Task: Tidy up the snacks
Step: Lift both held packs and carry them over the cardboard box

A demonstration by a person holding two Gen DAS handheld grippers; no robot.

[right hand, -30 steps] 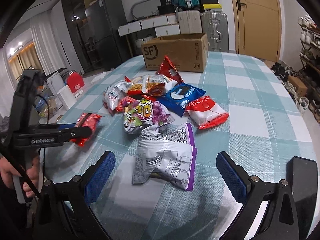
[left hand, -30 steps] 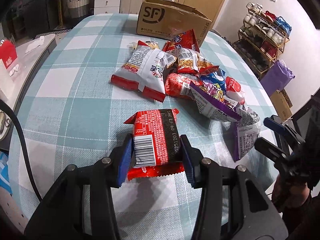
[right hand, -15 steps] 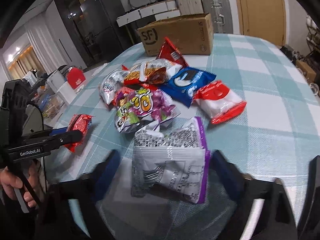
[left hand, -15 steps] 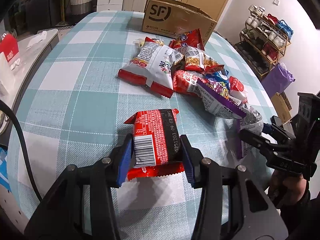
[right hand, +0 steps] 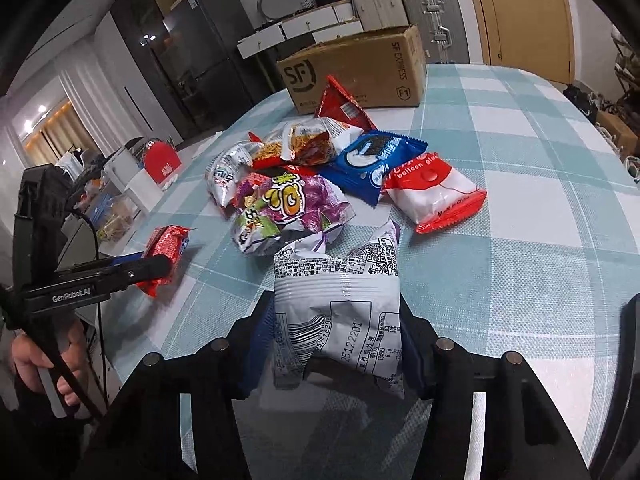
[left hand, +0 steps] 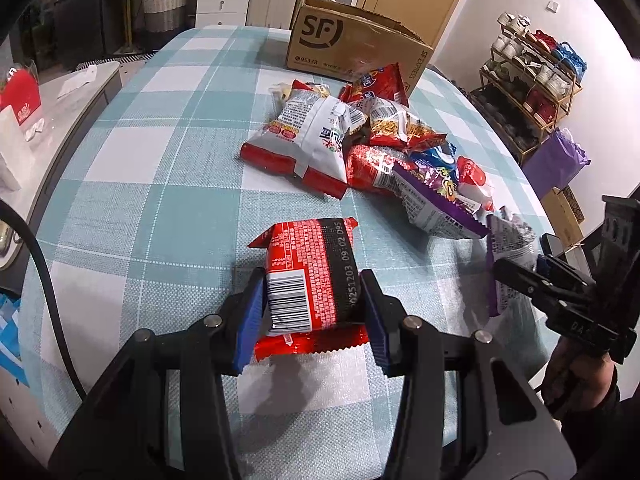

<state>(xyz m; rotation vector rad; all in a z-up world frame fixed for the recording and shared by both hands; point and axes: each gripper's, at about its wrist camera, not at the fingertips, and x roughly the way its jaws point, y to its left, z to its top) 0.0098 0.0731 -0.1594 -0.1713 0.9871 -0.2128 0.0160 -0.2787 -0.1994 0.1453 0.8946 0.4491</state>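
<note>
My left gripper is shut on a red and black snack packet, held just above the checked tablecloth. In the right wrist view that packet shows at the left, in the left gripper. My right gripper has its jaws closing on a silver bag with purple edges; both pads press its sides and the bag is creased. The left wrist view shows this bag at the right. A pile of loose snack bags lies beyond both grippers.
An open cardboard box marked SF stands at the table's far end behind the pile. A white and red bag lies nearest the left gripper. A low side cabinet is to the left and a shoe rack to the right.
The right gripper's jaws have come together from wide apart onto the silver and purple bag. The left gripper kept its hold on the red packet and stayed in place.
</note>
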